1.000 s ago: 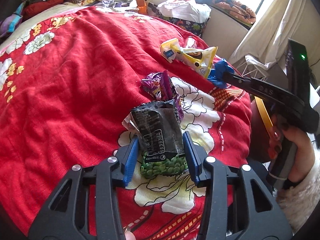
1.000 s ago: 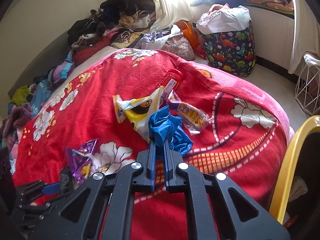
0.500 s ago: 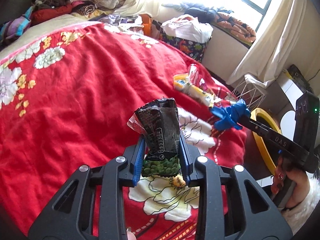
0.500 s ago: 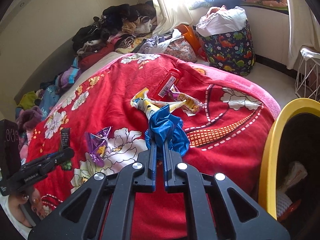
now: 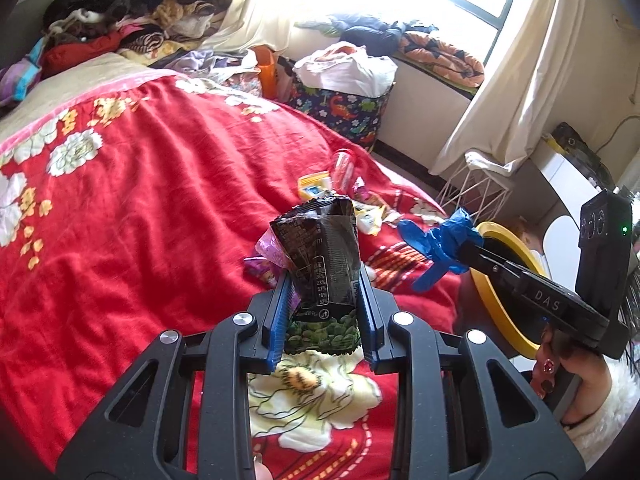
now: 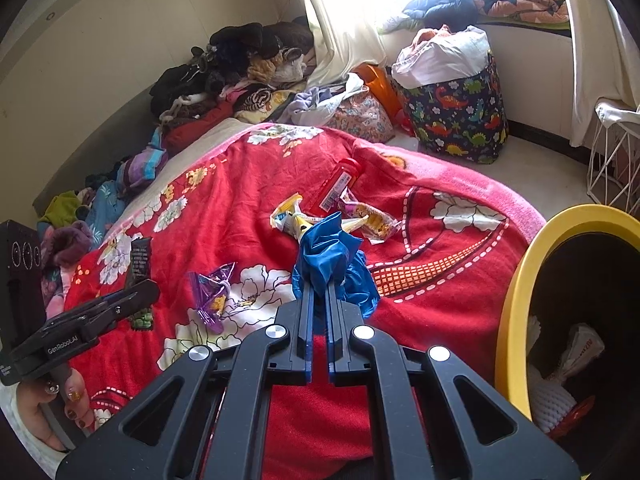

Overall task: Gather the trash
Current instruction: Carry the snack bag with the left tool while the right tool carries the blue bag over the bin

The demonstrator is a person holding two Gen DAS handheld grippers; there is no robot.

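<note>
My left gripper (image 5: pixel 323 280) is shut on a black snack packet (image 5: pixel 320 264) with green peas printed at its bottom, held upright above the red floral blanket (image 5: pixel 152 208). My right gripper (image 6: pixel 318 280) is shut on a crumpled blue glove (image 6: pixel 332 256), lifted over the bed's edge beside the yellow-rimmed bin (image 6: pixel 516 280). In the left wrist view the right gripper (image 5: pixel 466 246) shows at the right with the blue glove (image 5: pixel 436 244). On the blanket lie a purple wrapper (image 6: pixel 212 292), a yellow and white wrapper (image 6: pixel 292 220), a red tube (image 6: pixel 340 184) and a small pink wrapper (image 6: pixel 372 220).
The yellow-rimmed bin (image 5: pixel 496 280) holds white and red litter. A dinosaur-print basket (image 6: pixel 456 108) and a white wire basket (image 6: pixel 612 164) stand on the floor by the window. Clothes (image 6: pixel 224 76) are piled at the bed's far end. A hand (image 5: pixel 568 372) holds the right gripper.
My left gripper closed on the black packet and lifted it off the blanket. My right gripper carried the blue glove away from the wrappers toward the yellow bin.
</note>
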